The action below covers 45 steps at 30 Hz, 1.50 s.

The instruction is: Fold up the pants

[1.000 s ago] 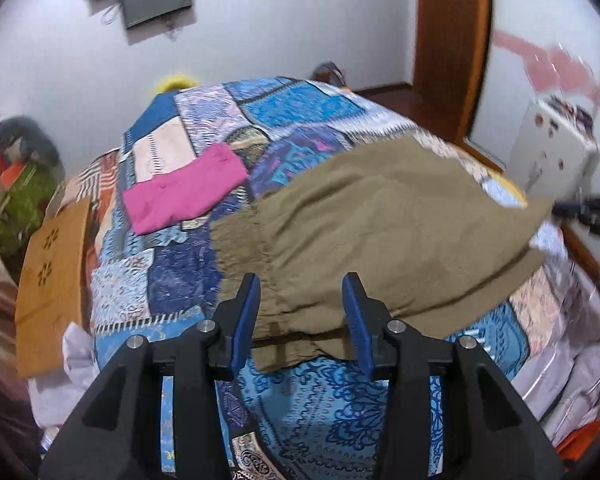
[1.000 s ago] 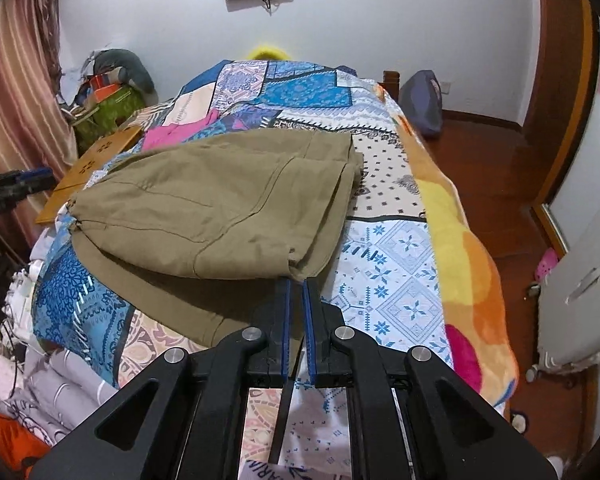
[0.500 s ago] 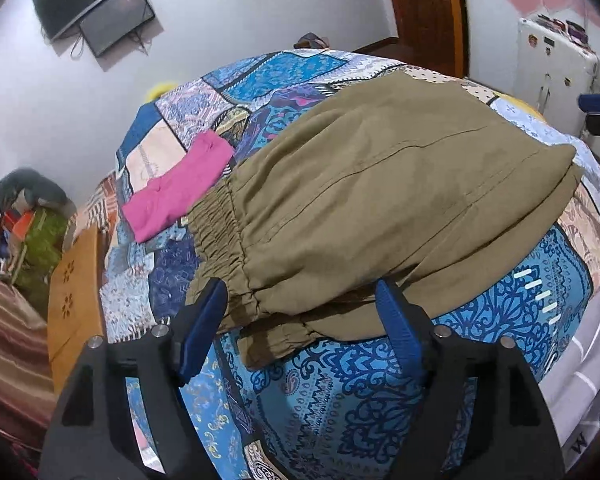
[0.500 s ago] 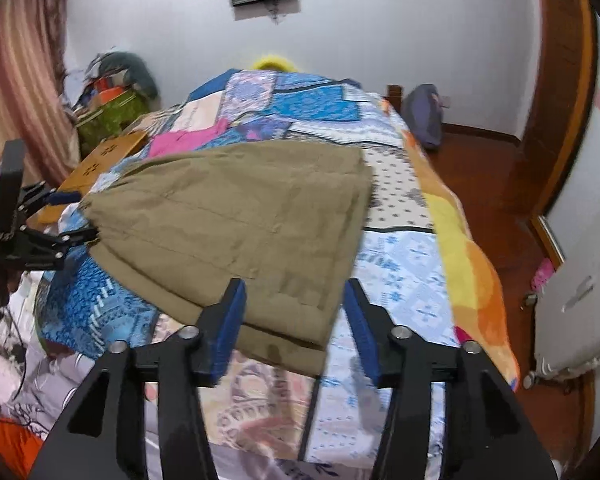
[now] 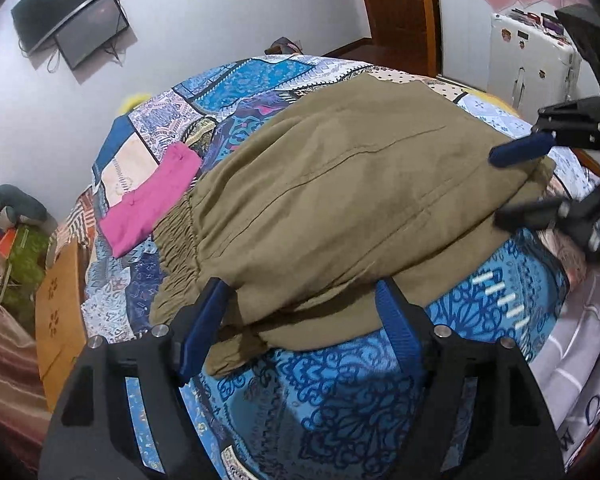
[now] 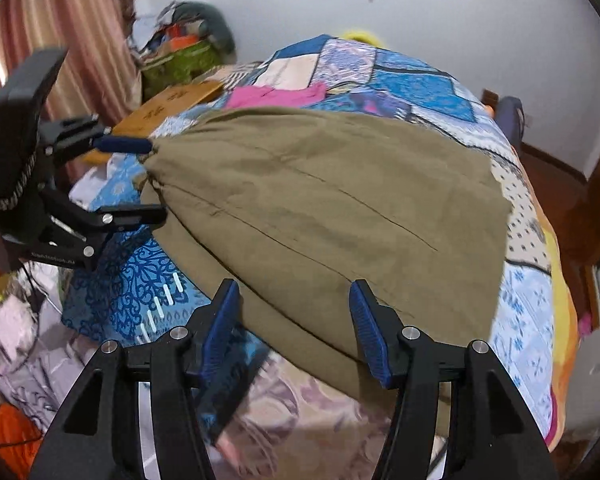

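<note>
The olive-brown pants (image 5: pixel 340 208) lie folded on the patchwork bedspread (image 5: pixel 340 392), elastic waistband at the left in the left wrist view. They also show in the right wrist view (image 6: pixel 332 208). My left gripper (image 5: pixel 304 312) is open, its blue fingers astride the near waistband corner of the pants. My right gripper (image 6: pixel 294 316) is open at the near hem edge. Each gripper shows in the other's view, the right gripper (image 5: pixel 512 184) at the hem end and the left gripper (image 6: pixel 140 180) at the waist end.
A folded pink garment (image 5: pixel 152 204) lies on the bed beyond the waistband. A wooden board (image 5: pixel 58 308) leans at the bed's left side, with a heap of clutter (image 6: pixel 180 52) behind. A white appliance (image 5: pixel 528 64) and a wooden door stand to the right.
The right gripper opened and let go of the pants hem. Both grippers spread wider and moved in close to the ends of the folded pants, which now lie flat.
</note>
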### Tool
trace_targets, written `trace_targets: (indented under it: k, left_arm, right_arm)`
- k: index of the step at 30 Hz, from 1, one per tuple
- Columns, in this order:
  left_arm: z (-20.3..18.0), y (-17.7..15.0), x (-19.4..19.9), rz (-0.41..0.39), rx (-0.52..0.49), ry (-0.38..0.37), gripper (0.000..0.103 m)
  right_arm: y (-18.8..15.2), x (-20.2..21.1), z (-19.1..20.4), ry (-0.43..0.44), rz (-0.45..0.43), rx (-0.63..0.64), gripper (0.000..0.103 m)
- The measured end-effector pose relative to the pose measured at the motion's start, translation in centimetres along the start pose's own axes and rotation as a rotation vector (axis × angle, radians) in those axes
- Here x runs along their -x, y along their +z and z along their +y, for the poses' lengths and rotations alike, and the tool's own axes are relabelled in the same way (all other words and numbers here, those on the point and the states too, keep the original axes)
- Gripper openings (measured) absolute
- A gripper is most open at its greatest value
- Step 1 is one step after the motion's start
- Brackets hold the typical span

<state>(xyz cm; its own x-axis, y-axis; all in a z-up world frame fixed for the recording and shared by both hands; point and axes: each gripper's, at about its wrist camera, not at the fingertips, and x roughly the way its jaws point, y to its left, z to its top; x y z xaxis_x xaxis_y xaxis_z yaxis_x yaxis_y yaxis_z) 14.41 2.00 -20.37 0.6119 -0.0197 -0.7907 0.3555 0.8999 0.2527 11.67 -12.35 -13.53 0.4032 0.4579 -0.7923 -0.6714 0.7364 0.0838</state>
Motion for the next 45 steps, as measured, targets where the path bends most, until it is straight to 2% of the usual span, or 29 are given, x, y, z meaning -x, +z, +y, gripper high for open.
trace_targets:
  k: [5,10,12,14,16,20,22,27,28,30,31,33,36,45]
  left_arm:
    - [1.1,1.1,-0.1,-0.004,0.064,-0.04,0.076]
    - [2.5,2.2,0.0,-0.012,0.142,-0.081,0.076]
    - [2.6,2.5,0.3,-0.016,0.154,-0.085,0.076]
    - [2.4,2.5,0.5,-0.02,0.15,-0.091,0.076]
    - [1.7,2.3,1.0,-0.031,0.123,-0.099,0.076]
    - [0.2,2.2,1.8,-0.071,0.071,-0.117,0.078]
    - [-0.5,2.5,1.7,-0.089,0.047,-0.091,0.081]
    - [-1.0,3.5,-0.1,-0.061,0.033,-0.012,0.08]
    - [-0.9,3.6,-0.5,-0.047,0.043,0.004,0.078]
    - [-0.5,3.8,-0.8,-0.029,0.062,0.016,0.059]
    - [-0.2,3.8,-0.9,-0.02,0.078,0.006,0.055]
    - [0.2,3.6,-0.6,-0.019,0.098,-0.001,0.035]
    - [0.4,3.2,0.4,-0.031,0.103,-0.004,0.027]
    - [-1.0,1.2,1.3,-0.018,0.088,-0.032,0.026]
  right_arm:
    - [0.7,-0.6,1.0,-0.039,-0.017,0.083,0.053]
    - [1.5,-1.0,1.3,-0.026,-0.039,0.103,0.053]
    - [1.9,-1.0,1.1,-0.021,-0.059,0.09,0.045]
    - [2.4,-0.8,0.8,-0.009,-0.07,0.075,0.03]
    - [2.8,-0.4,0.7,-0.008,-0.092,0.069,0.022]
    - [3.2,0.4,0.4,0.02,-0.122,0.042,0.016]
    - [3.4,0.5,0.0,0.043,-0.128,0.015,0.015]
    - [3.8,1.2,-0.4,0.067,-0.143,-0.014,0.012]
    - [3.8,1.3,-0.5,0.069,-0.145,-0.014,0.012]
    - [3.8,1.5,-0.4,0.07,-0.144,-0.014,0.012]
    - [3.7,1.6,-0.4,0.071,-0.143,-0.013,0.011]
    - [3.6,1.8,-0.1,0.072,-0.14,-0.007,0.011]
    - [3.3,2.0,0.1,0.078,-0.137,0.002,0.011]
    - [1.6,2.1,0.7,0.089,-0.104,0.007,0.011]
